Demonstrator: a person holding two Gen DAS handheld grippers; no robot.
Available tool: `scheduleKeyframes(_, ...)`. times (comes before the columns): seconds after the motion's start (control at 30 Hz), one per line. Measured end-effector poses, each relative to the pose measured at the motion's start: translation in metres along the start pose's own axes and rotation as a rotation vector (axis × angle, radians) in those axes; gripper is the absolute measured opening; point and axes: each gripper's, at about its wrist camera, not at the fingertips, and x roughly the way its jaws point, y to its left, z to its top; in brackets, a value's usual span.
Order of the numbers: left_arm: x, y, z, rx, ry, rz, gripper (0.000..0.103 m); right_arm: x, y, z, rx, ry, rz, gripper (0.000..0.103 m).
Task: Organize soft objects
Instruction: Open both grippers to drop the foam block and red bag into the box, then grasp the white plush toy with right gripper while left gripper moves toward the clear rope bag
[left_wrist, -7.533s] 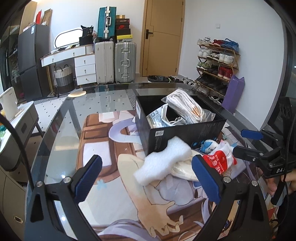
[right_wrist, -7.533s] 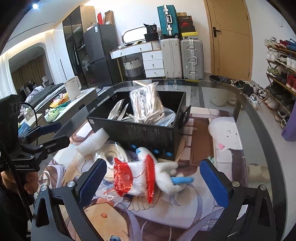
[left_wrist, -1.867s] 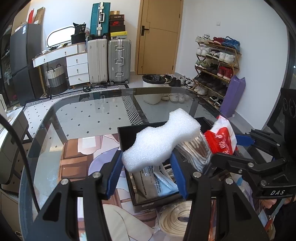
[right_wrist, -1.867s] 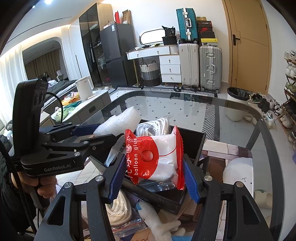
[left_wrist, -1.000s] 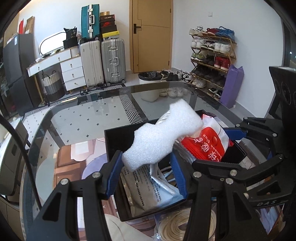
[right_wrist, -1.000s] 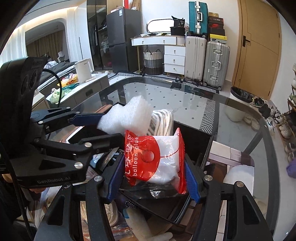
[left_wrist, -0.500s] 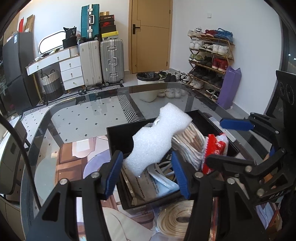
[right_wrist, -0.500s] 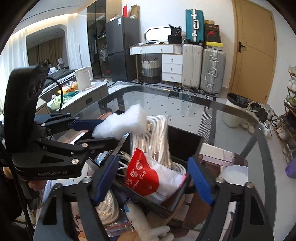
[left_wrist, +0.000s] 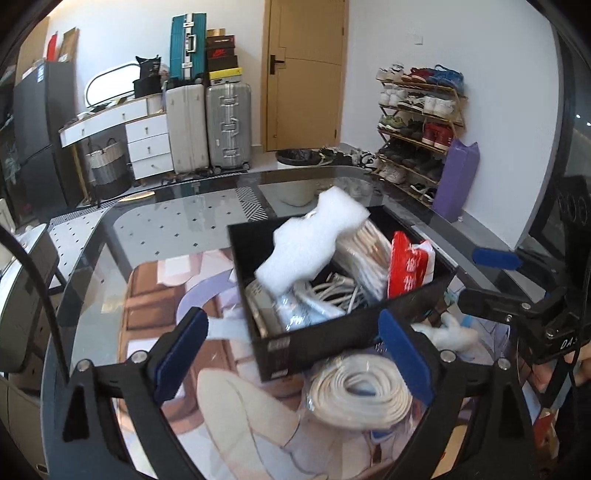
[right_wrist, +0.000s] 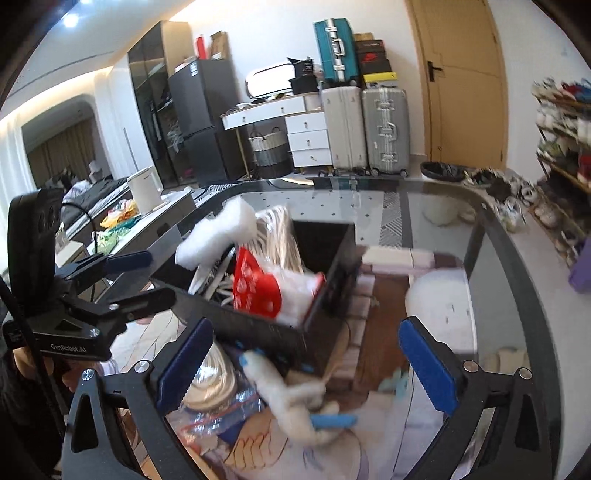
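Foam, a wavy white block (left_wrist: 310, 243), lies tilted across the top of the open black rectangular storage box (left_wrist: 332, 343), resting on clear bags of pale cord (left_wrist: 364, 245) and white cables (left_wrist: 332, 291). Beside it in the box stands a red-and-white plastic packet (left_wrist: 406, 266); its print is too blurred to read in either view. A small white label (left_wrist: 276, 345) sits on the box's near wall, the writing too small to make out.

The left gripper (left_wrist: 291, 354) has its blue-padded fingers (left_wrist: 181, 354) spread wide; they have just been opening, and nothing is pinched between them, the box and a bagged coil of cream rope (left_wrist: 358, 391) showing through the gap. The right gripper (right_wrist: 310, 362) is likewise spread wide after opening, empty, above a white plush toy with a blue limb (right_wrist: 295, 398) lying on the worktop just in front of the box. The packet (right_wrist: 266, 291) and foam (right_wrist: 218, 232) both rest inside the box in this view too.

From the right wrist view, the left gripper's black body bears the white lettering "GenRobot.AI" (right_wrist: 68, 348). From the left wrist view, the right gripper's body shows "DA" (left_wrist: 567, 343), the rest cut off. The glass worktop (left_wrist: 166, 229) carries an illustrated cartoon-print mat (left_wrist: 229, 406) under the box.
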Motion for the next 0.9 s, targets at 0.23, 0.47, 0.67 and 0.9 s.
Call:
scheduleKeyframes(0.23, -0.013, -0.001, -0.024, 0.010, -0.002, -0.003, 0.095, -0.010, 0.002, -0.028, 0.031, 0.041, -0.025, 0.102)
scheduleKeyframes(0.47, -0.027, 0.000, -0.042, 0.006, -0.001, 0.015, 0.099, -0.018, 0.000, -0.033, 0.068, 0.054, -0.033, 0.102)
scheduleKeyframes(0.67, -0.035, -0.002, -0.055, -0.001, 0.009, 0.031, 0.103, -0.011, 0.004, -0.035, 0.048, 0.081, -0.039, 0.102)
scheduleKeyframes(0.9, -0.038, 0.008, -0.055, -0.033, 0.003, 0.033, 0.103, 0.000, 0.009, -0.040, 0.041, 0.115, -0.026, 0.102)
